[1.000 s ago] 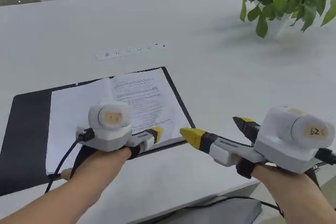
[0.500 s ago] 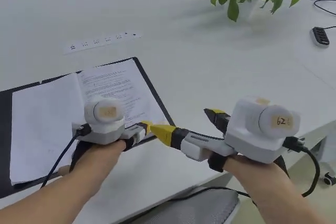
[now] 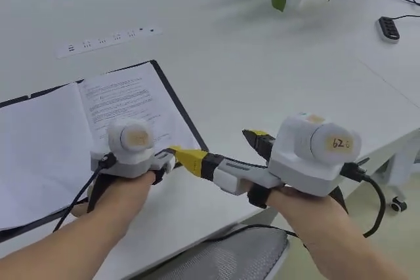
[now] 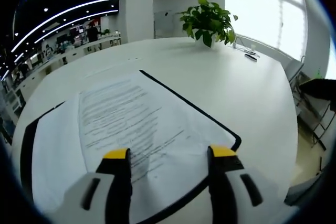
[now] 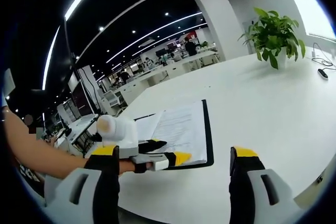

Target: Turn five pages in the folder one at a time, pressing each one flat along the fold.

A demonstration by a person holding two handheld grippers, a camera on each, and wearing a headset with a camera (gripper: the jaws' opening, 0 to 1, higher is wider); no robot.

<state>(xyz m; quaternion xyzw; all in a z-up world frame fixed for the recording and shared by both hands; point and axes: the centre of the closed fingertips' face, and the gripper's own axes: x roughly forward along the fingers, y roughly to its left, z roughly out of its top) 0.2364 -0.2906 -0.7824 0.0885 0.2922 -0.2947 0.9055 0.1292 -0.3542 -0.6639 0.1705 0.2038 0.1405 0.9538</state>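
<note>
Left gripper hangs jaws apart over the printed page of the open folder on the white table, right gripper spread wide just beside.

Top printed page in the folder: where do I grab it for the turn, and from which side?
Grip the printed page at its free lower-right corner, coming from the right over the folder's black rim. It lies flat, bound at the fold on its left, so only the outer edge should lift. The left gripper, jaws open, sits there.
</note>
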